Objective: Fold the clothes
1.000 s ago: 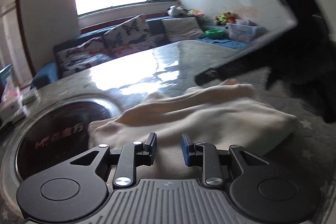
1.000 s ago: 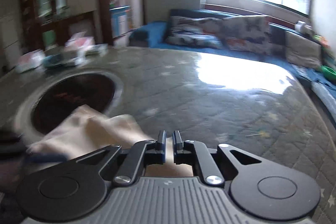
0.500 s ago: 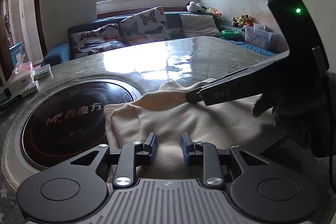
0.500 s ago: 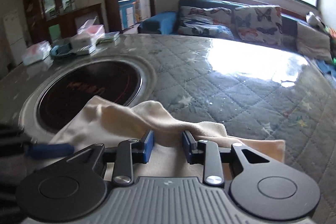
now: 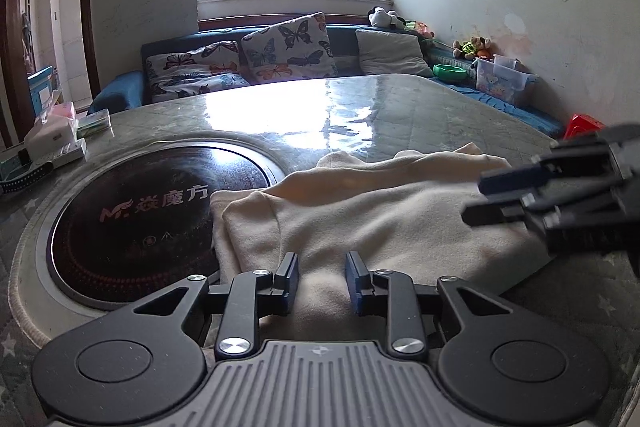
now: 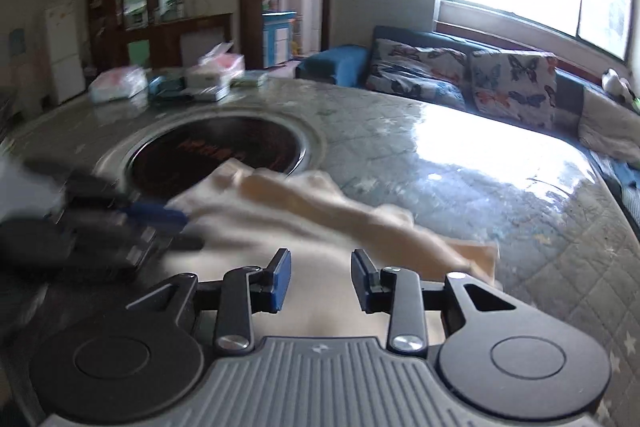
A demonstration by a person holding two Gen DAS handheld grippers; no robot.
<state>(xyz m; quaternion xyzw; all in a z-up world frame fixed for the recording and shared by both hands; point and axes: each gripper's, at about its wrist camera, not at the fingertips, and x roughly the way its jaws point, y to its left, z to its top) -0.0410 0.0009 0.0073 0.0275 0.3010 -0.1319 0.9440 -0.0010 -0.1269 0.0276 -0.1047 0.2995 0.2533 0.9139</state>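
A cream garment [image 5: 384, 219] lies folded on the quilted table, its left edge over the rim of a round black cooktop [image 5: 132, 215]. My left gripper [image 5: 322, 283] is open and empty just above the garment's near edge. My right gripper [image 6: 320, 281] is open and empty over the garment [image 6: 320, 223], which is blurred in that view. The right gripper also shows in the left wrist view [image 5: 560, 199] at the right, over the garment's right end. The left gripper shows blurred in the right wrist view [image 6: 120, 223] at the left.
The table [image 5: 360, 115] has a glossy quilted cover. Tissue boxes and small items [image 5: 52, 139] sit at its far left edge. A blue sofa with butterfly cushions [image 5: 288, 51] stands behind the table under the window. A plastic bin [image 5: 504, 77] sits by the right wall.
The right gripper opened from shut, let go of the garment and drew back to the right. The left gripper stayed open and lowered towards the garment's near edge. The garment now lies flatter.
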